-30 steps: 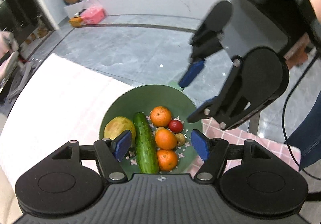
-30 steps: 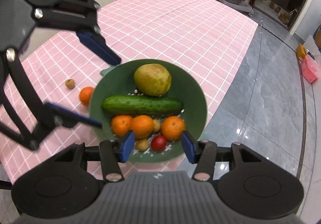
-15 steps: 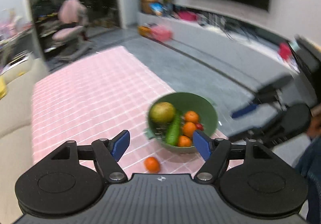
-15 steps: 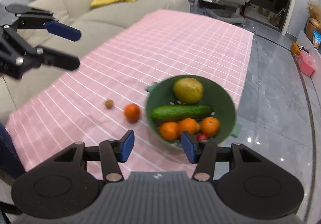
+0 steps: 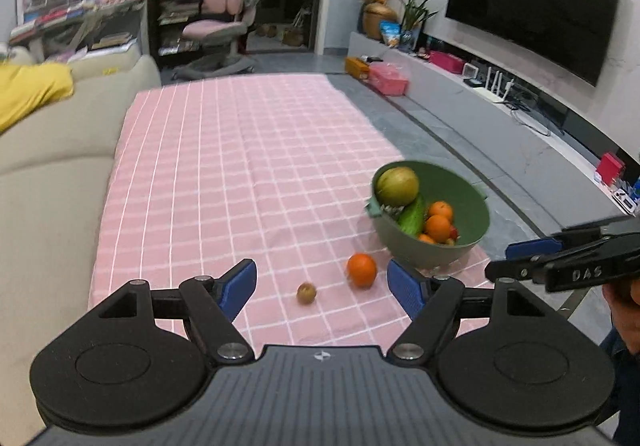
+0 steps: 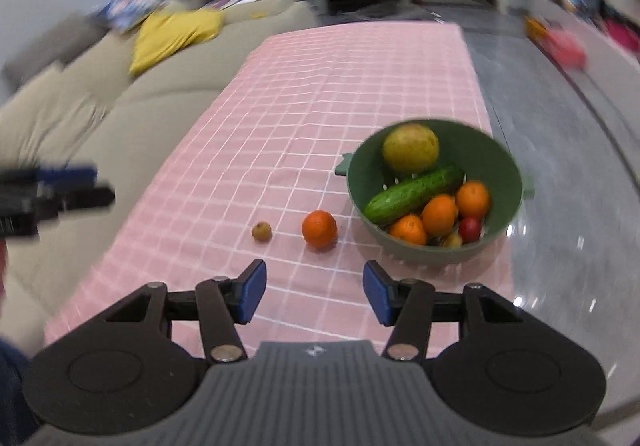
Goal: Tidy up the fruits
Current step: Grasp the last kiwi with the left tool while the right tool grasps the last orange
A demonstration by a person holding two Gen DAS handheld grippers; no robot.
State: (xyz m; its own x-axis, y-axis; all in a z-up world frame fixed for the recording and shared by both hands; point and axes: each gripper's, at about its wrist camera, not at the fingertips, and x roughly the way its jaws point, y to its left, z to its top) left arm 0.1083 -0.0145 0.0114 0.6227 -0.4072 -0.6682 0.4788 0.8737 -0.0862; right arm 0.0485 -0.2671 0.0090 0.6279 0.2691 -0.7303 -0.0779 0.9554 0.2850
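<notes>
Fruits fill a round green plastic bowl (image 6: 496, 170) at the right edge of my pink checked tablecloth (image 5: 240, 166): a yellow-green pear (image 6: 410, 148), a long dark cucumber (image 6: 414, 193), three oranges and a small red fruit (tucked low). One loose round orange (image 5: 361, 270) and a small brown fruit (image 5: 306, 292) lie on the cloth just beside the bowl, apart from each other. My left gripper (image 5: 321, 288) and my right gripper (image 6: 314, 291) both hover above the near cloth, blue-padded jaws spread wide, holding nothing.
</notes>
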